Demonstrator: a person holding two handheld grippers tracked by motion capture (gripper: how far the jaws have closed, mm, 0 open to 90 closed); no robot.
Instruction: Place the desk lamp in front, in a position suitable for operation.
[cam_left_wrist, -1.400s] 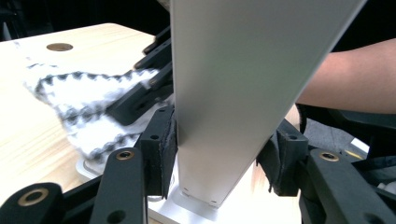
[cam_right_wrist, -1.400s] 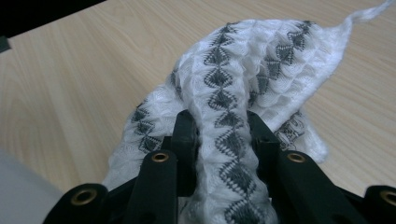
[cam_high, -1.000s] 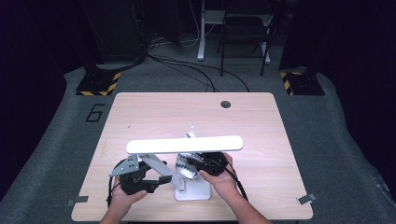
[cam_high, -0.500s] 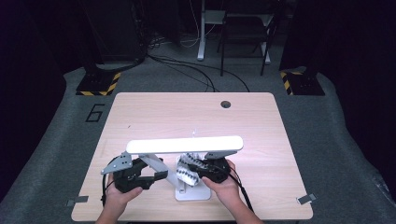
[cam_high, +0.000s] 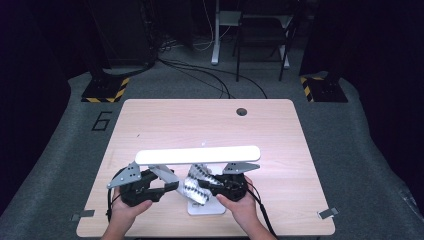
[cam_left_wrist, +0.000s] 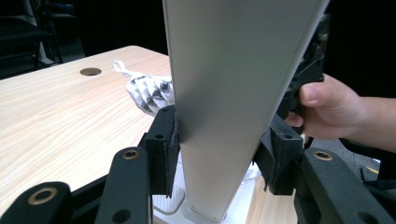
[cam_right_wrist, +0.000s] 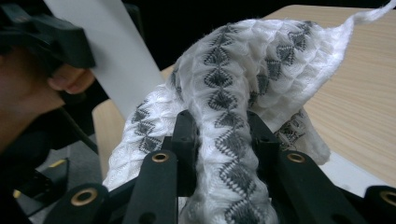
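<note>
A white desk lamp stands near the table's front edge, with a long light bar (cam_high: 197, 155) above a flat base (cam_high: 206, 207). My left gripper (cam_high: 171, 185) reaches in from the left. Its jaws have just been closing, and both pads now lie against the lamp's flat grey stem (cam_left_wrist: 224, 93), as the left gripper view (cam_left_wrist: 217, 149) shows. My right gripper (cam_high: 204, 186) is shut on a white cloth with a dark diamond pattern (cam_right_wrist: 243, 70). The cloth (cam_high: 194, 181) bunches over its jaws (cam_right_wrist: 224, 135) just right of the stem, above the base.
The wooden table (cam_high: 150, 125) has a round cable hole (cam_high: 242, 111) at its far right. Beyond it are a dark floor with cables, chair legs and yellow-black striped blocks (cam_high: 106, 90). The far half of the table holds nothing.
The left jaws have narrowed from wide apart onto the lamp's stem while that hand stayed in place. The right hand with the cloth has shifted slightly.
</note>
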